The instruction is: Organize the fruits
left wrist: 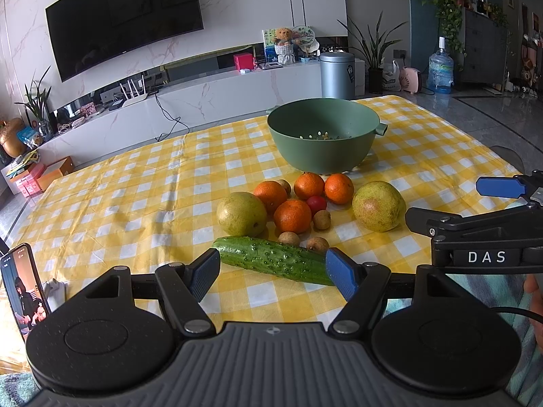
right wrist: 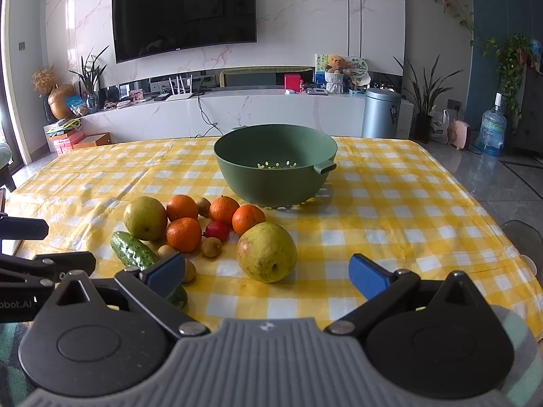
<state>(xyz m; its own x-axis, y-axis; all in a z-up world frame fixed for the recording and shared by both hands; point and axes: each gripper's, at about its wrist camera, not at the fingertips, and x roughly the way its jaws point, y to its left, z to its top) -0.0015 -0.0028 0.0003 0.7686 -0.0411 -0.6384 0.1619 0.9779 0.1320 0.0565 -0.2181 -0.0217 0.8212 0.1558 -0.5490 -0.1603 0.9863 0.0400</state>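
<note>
A green colander bowl (left wrist: 322,132) stands on the yellow checked tablecloth (left wrist: 135,196); it also shows in the right wrist view (right wrist: 275,166). In front of it lie two pears (left wrist: 241,213) (right wrist: 266,251), several oranges (left wrist: 292,216) (right wrist: 183,234), a small red fruit (left wrist: 316,203), several small brown longans (left wrist: 321,219) and a cucumber (left wrist: 271,259) (right wrist: 134,251). My left gripper (left wrist: 273,273) is open, just before the cucumber. My right gripper (right wrist: 268,276) is open, just before the near pear, and shows at the right edge of the left wrist view (left wrist: 475,203).
A phone (left wrist: 22,288) stands at the table's near left edge. Beyond the table are a TV (left wrist: 122,17), a white cabinet (left wrist: 203,95), a grey bin (left wrist: 337,74), plants and a water bottle (left wrist: 440,68).
</note>
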